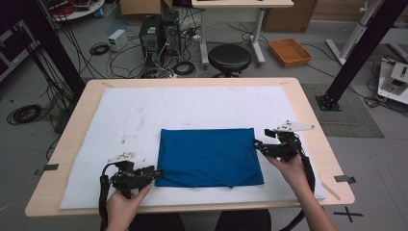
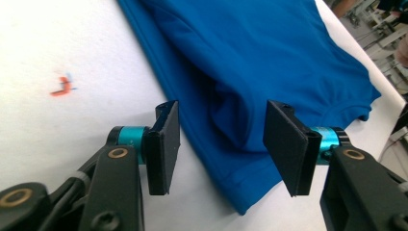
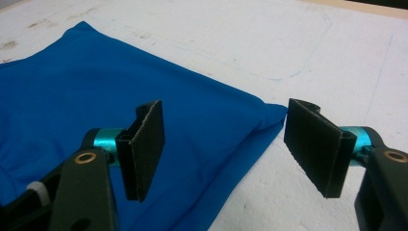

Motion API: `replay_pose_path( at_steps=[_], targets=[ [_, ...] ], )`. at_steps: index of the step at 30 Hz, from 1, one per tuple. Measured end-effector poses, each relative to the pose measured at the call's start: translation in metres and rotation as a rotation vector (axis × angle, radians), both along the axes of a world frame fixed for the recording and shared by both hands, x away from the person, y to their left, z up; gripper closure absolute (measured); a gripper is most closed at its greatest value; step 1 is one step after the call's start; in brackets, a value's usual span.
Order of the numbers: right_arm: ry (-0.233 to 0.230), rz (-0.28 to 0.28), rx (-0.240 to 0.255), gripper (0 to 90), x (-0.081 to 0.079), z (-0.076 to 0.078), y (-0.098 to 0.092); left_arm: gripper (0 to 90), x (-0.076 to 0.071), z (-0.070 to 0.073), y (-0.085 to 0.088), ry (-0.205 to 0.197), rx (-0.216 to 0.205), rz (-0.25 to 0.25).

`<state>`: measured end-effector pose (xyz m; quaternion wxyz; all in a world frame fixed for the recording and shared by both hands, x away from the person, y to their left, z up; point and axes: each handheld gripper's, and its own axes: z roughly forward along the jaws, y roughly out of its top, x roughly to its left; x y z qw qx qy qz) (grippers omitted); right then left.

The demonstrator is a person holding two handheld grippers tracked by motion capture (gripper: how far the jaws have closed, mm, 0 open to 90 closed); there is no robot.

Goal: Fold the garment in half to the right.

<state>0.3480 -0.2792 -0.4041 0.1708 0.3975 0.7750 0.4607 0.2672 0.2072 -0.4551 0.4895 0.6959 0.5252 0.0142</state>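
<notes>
White padding (image 1: 144, 110) covered most of the pale wooden table (image 1: 312, 125), stained here and there with brownish marks, and on it lay a folded blue garment (image 1: 208, 156), flat and roughly rectangular, set toward the near middle of the pad. Nearest the person, the left hand (image 1: 122, 204) held the left gripper (image 1: 154, 172) low over the pad at the garment's near left corner, its tips pointing toward the cloth. Seen from the left gripper view, its two black jaws stood apart with the hemmed corner of the blue garment (image 2: 250, 72) lying on the pad between and beyond them; neither pad pressed on the fabric. A small red mark (image 2: 61, 87) showed on the white padding off to one side. Farther along, the right hand (image 1: 291, 171) held the right gripper (image 1: 256, 143) at the garment's right edge near its far right corner, a grey three-cornered plate (image 1: 294, 126) riding on top. From the right gripper view, those jaws also stood wide apart and bare, with the far corner of the garment (image 3: 96, 96) lying under and between them, untouched. Beyond the table were a black round stool (image 1: 229, 57), two computer towers (image 1: 159, 31) among tangled cables, and an orange tray (image 1: 289, 51) on the grey floor.
</notes>
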Motion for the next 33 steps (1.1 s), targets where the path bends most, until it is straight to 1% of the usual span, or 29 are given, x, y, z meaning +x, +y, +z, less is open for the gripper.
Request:
replay_pose_path(
  at_steps=[3,5,7,10,12,13,15,17,19,20,22,24,25,26,27,30,33],
  targets=[
    [-0.004,0.009,-0.002,30.6,0.0,0.0,0.003,46.8,0.001,0.0,-0.005,0.004,0.028,0.0],
    [-0.002,0.01,-0.003,30.7,0.001,0.0,0.005,47.2,0.001,0.0,-0.006,0.003,0.036,0.01],
    [-0.004,0.016,-0.005,31.9,0.001,0.001,0.009,50.3,0.0,0.0,-0.008,-0.002,0.055,0.02],
    [-0.011,0.029,-0.007,32.1,0.003,0.003,0.016,57.3,-0.001,0.001,-0.01,-0.011,0.087,0.036],
    [-0.014,0.042,-0.007,32.3,0.004,0.005,0.023,62.2,-0.001,0.001,-0.013,-0.022,0.109,0.037],
    [-0.014,0.048,-0.007,32.3,0.005,0.006,0.027,64.4,-0.001,0.001,-0.015,-0.023,0.113,0.038],
    [-0.019,0.067,-0.007,32.7,0.006,0.008,0.037,65.8,-0.002,0.001,-0.019,-0.027,0.12,0.045],
    [-0.016,0.085,-0.011,32.9,0.007,0.01,0.047,67.9,-0.002,0.001,-0.021,-0.036,0.139,0.046],
    [-0.021,0.103,-0.016,34.0,0.008,0.012,0.058,70.8,-0.002,0.001,-0.023,-0.039,0.15,0.043],
    [-0.023,0.111,-0.016,34.5,0.009,0.013,0.063,72.3,-0.002,0.001,-0.023,-0.037,0.148,0.049],
    [-0.028,0.128,-0.017,36.6,0.01,0.015,0.076,75.6,-0.002,0.001,-0.023,-0.038,0.151,0.052],
    [-0.032,0.147,-0.015,39.5,0.013,0.017,0.089,79.7,-0.002,0.002,-0.024,-0.05,0.163,0.05],
    [-0.031,0.155,-0.003,41.2,0.015,0.018,0.096,80.9,-0.002,0.002,-0.025,-0.052,0.168,0.05],
    [-0.026,0.162,0.011,42.8,0.018,0.018,0.103,81.5,-0.002,0.002,-0.026,-0.055,0.171,0.051],
    [-0.019,0.17,0.014,43.9,0.021,0.018,0.111,82.0,-0.002,0.002,-0.026,-0.058,0.174,0.051],
    [0.006,0.183,-0.011,48.5,0.032,0.019,0.136,83.0,-0.003,0.002,-0.026,-0.063,0.178,0.053],
    [0.038,0.202,-0.001,51.5,0.044,0.021,0.163,83.2,-0.003,0.002,-0.026,-0.068,0.18,0.057]
  ],
)
